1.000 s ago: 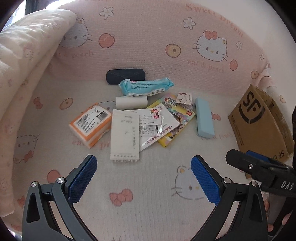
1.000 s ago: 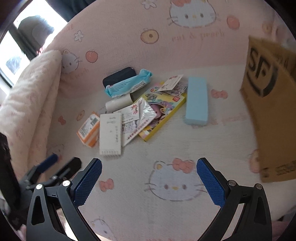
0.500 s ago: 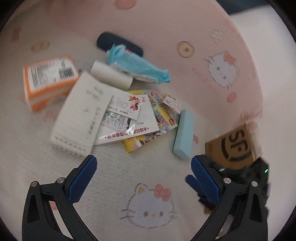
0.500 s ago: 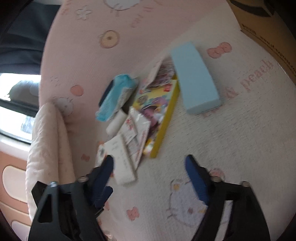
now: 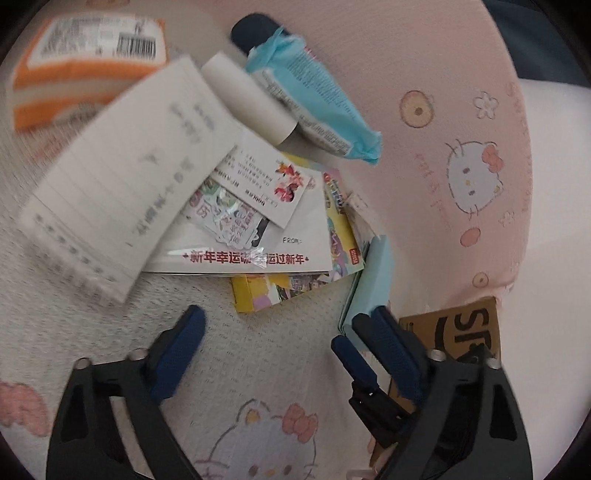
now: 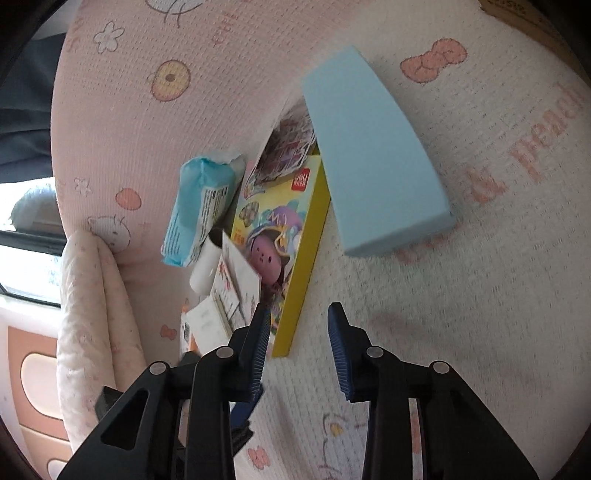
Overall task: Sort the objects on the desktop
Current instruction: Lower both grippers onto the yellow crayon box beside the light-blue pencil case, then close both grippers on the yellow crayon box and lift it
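1. Left wrist view: the left tool is spread wide with nothing between its fingers, hovering low over the bed sheet just short of the pile. Everything's in one heap: an orange pack at the far left, a white lined notepad overlapping a printed envelope, a white tube, a blue wipes pack, a dark case behind it and a yellow box underneath. The other tool's tips poke in at lower right, in front of a brown SF carton.

2. Right wrist view: the right tool is partly spread, holding nothing, right beside the yellow box's near corner. A light blue block lies just right of the box.

3. Progress-wise: the stuff is all overlapped, no separated groups showing, so sorting looks mostly left to do.
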Tool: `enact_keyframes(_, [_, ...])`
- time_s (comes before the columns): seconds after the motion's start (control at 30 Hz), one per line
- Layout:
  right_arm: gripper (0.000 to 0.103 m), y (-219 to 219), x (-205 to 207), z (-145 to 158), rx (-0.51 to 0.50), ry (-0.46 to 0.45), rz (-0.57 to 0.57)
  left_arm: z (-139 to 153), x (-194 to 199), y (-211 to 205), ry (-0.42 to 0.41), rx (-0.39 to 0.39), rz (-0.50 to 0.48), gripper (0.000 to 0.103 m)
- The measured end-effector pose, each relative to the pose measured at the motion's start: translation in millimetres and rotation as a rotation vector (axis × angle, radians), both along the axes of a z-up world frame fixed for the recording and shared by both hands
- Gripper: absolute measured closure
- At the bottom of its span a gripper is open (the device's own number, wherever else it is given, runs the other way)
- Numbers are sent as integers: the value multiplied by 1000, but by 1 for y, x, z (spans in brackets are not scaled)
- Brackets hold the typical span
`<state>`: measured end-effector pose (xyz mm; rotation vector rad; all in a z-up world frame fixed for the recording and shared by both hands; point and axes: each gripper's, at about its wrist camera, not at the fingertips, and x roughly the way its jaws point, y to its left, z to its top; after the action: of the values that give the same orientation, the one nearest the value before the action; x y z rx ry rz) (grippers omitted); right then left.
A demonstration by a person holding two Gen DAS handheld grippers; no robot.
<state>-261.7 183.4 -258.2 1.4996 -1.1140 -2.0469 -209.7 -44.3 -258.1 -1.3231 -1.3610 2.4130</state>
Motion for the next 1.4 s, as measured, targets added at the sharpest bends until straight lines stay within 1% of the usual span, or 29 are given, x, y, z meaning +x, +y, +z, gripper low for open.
enact_keyframes(0.03, [73, 0, -3, -1, -1, 1, -1, -3, -2, 1, 0, 7, 6, 27])
enact_keyframes(0.1, [72, 1, -7, -6, -8, -8, 1, -9, -7, 2, -1, 22, 17, 29])
enact_keyframes(0.23, [72, -3, -15, -21, -54, -52, -7, -20, -17, 5, -2, 52, 41, 29])
enact_keyframes(0.3, [72, -4, -20, -24, -76, -56, -20, -22, -19, 5, -4, 64, 47, 28])
enact_keyframes(0.47, [72, -12, -27, -23, -69, -54, -27, -25, -26, 2, -13, 93, 61, 28])
enact_keyframes(0.67, [72, -17, -35, -30, -126, -54, -65, -30, -29, -4, -28, 155, 85, 28])
enact_keyframes(0.83, [72, -21, -39, -31, -120, -39, -62, -31, -30, -8, -30, 170, 69, 30])
enact_keyframes(0.93, [82, -16, -35, -29, -77, -38, -64, -30, -29, -10, -30, 171, 61, 31])
enact_keyframes(1.03, [83, -15, -34, -26, -70, -32, -58, -30, -24, -17, -28, 183, 59, 31])
enact_keyframes(1.1, [84, -15, -33, -23, -84, -25, -52, -32, -22, -21, -30, 211, 67, 30])
enact_keyframes(1.17, [85, -15, -33, -18, -98, -12, -46, -34, -19, -25, -20, 253, 96, 23])
enact_keyframes(1.2, [86, -16, -33, -14, -106, -3, -42, -35, -18, -26, -15, 274, 112, 17])
enact_keyframes(1.27, [87, -19, -34, -3, -124, 26, -29, -37, -17, -27, -12, 297, 131, 16])
enact_keyframes(1.33, [87, -22, -37, 9, -115, 54, -1, -37, -18, -28, -3, 323, 147, 16])
enact_keyframes(1.4, [87, -24, -40, 13, -118, 53, 9, -36, -19, -30, 8, 346, 166, 16])
